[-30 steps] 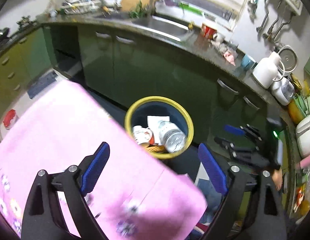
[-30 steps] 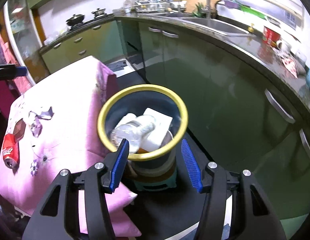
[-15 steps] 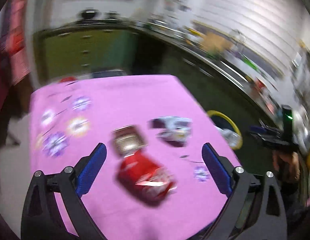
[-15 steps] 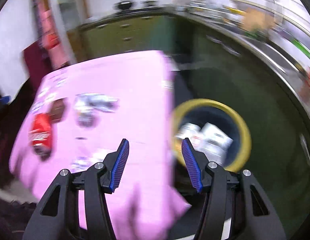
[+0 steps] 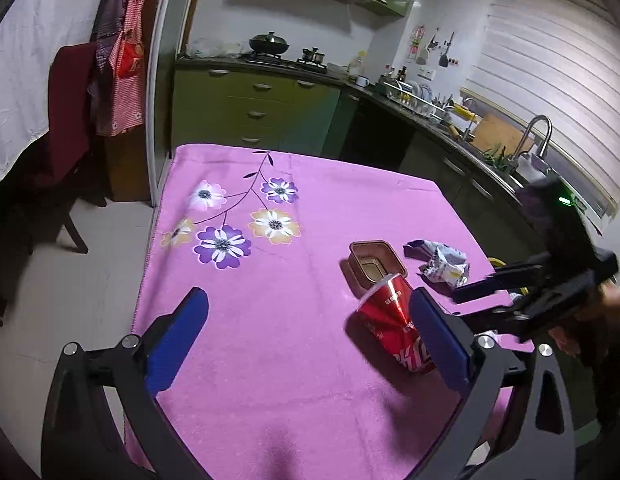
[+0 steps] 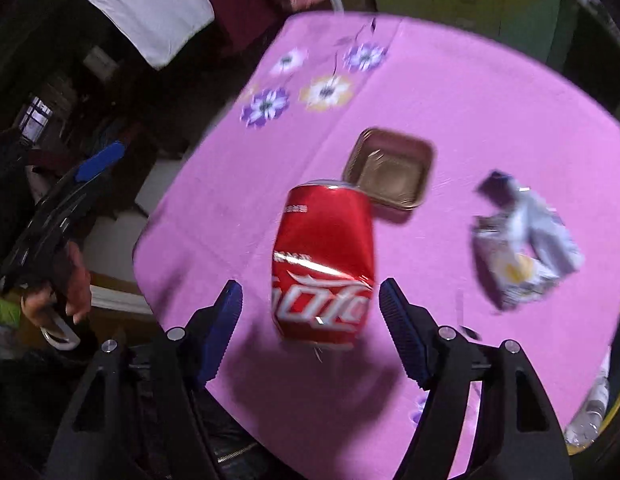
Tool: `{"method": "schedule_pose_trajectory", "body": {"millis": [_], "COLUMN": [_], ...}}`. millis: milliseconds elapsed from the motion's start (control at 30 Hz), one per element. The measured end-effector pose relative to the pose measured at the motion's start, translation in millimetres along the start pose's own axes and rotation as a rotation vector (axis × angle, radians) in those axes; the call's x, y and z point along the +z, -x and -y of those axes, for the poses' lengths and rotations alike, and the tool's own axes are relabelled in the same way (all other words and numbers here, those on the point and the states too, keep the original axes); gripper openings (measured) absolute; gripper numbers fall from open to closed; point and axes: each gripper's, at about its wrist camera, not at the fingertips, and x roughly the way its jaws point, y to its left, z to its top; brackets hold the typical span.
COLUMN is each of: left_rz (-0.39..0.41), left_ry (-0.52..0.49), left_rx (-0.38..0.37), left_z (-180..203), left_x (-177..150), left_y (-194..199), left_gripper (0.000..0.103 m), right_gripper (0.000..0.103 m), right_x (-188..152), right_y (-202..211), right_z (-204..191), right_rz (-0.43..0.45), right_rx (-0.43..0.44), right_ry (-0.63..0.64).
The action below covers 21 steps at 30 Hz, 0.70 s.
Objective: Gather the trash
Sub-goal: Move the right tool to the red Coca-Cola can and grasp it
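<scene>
Right tongs opening around blurred red can.

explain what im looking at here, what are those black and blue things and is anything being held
Those are hand-held tongs, one in each of a person's hands, each carrying a camera that looks along its two blue-padded fingers. One picture is from the left tongs, the other from the right tongs. On the pink flowered tablecloth lie a crushed red can, a small brown tray and a crumpled wrapper. Both tongs are opening; nothing is held. The can lies between the right tongs' pads, untouched.
</scene>
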Motion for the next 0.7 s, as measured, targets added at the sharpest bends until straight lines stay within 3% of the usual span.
{"method": "schedule_pose_trajectory", "body": {"millis": [100,233,700], "left_rz": [-0.003,-0.011,-0.059], "left_ry": [-0.005,-0.008,-0.014], "left_rx": [-0.015,-0.030,-0.045], "left_z": [-1.2,-2.5,-2.4], "left_x": [-4.0,-8.5,-21.5], "left_y": [-2.3,-4.7,-15.1], "left_gripper": [0.096,0.096,0.096], "right_gripper": [0.074,0.076,0.078], "right_x": [14.9,26.0,35.5], "right_y": [-23.8,-45.8,-84.9], "right_z": [-4.5,-6.1,3.6], "right_rz": [-0.075,-0.141,-0.247], "right_rx": [0.018,-0.045,-0.190], "right_ry": [-0.011,-0.016,0.031]}}
